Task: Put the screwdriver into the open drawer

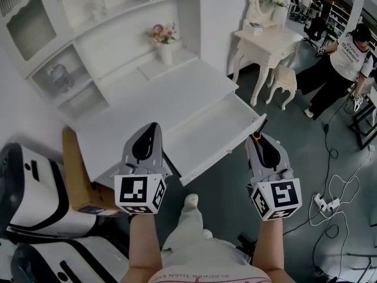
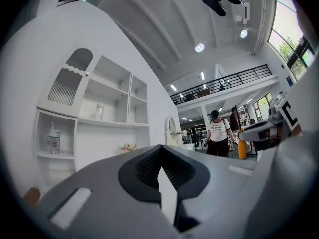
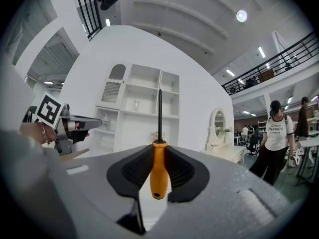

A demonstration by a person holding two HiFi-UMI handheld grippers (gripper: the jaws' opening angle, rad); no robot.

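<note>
An orange-handled screwdriver (image 3: 158, 171) with a black shaft sits upright between the jaws of my right gripper (image 3: 159, 151), which is shut on its handle. In the head view the right gripper (image 1: 255, 138) hovers just off the right front corner of the open white drawer (image 1: 206, 128), with the screwdriver (image 1: 259, 131) sticking out past its tips. The drawer looks empty and is pulled out from the white desk (image 1: 147, 108). My left gripper (image 1: 154, 127) is over the desk's front edge, left of the drawer. Its jaws (image 2: 159, 151) are shut with nothing between them.
A hutch with shelves and a flower vase (image 1: 165, 42) stands at the desk's back. A cardboard box (image 1: 79, 178) and white machines (image 1: 29, 187) lie at the left. To the right are a dressing table (image 1: 265, 40), a stool (image 1: 284, 79), a standing person (image 1: 341, 63) and floor cables (image 1: 330, 200).
</note>
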